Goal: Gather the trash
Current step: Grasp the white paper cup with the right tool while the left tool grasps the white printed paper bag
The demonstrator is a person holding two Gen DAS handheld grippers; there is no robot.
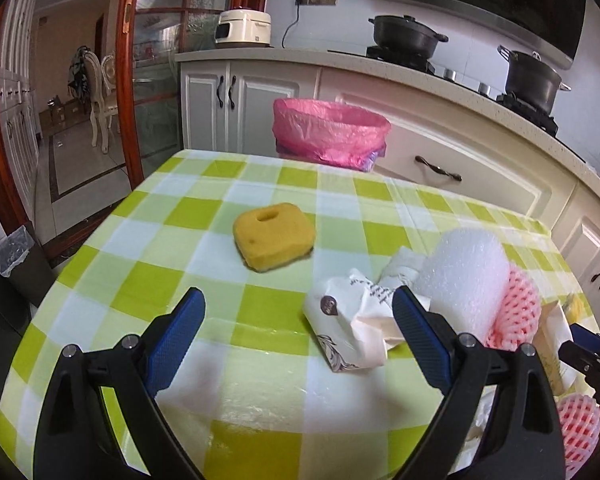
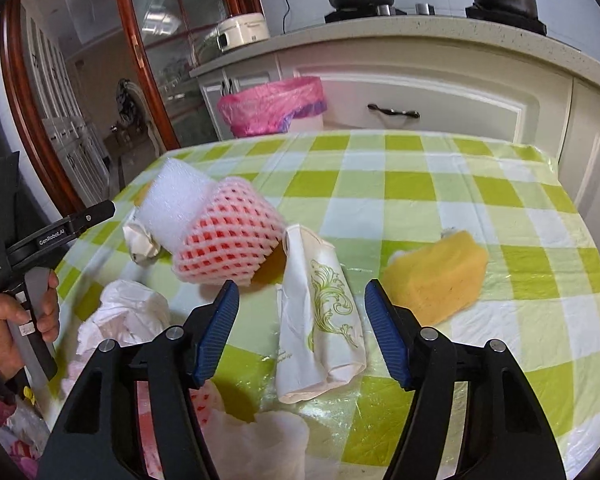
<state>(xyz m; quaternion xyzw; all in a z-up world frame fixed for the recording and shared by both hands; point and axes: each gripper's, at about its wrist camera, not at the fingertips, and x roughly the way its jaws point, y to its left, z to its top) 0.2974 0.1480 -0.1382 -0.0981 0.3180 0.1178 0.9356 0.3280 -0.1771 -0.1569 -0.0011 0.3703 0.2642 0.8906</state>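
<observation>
Right gripper [image 2: 302, 320] jaws apart, wrapper [image 2: 320, 320] between them, untouched. Left gripper [image 1: 298, 334] wide, empty. Risk: thin wrapper is skidded on slick cloth [image 2: 500, 208], or cloth is pinched.

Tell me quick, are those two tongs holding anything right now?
Left tongs: open, holding nothing, above the checked tablecloth.
Right tongs: open, holding nothing; the white paper wrapper lies between the tips, ungripped.

The left gripper [image 1: 298, 336] fills the lower frame of its own view, blue-padded fingers [image 1: 176, 344] spread wide with nothing between them. The right gripper [image 2: 302, 328] stands partly spread, gripping nothing. A hand [image 2: 8, 316] at lower left grasps the left gripper's handle.
</observation>
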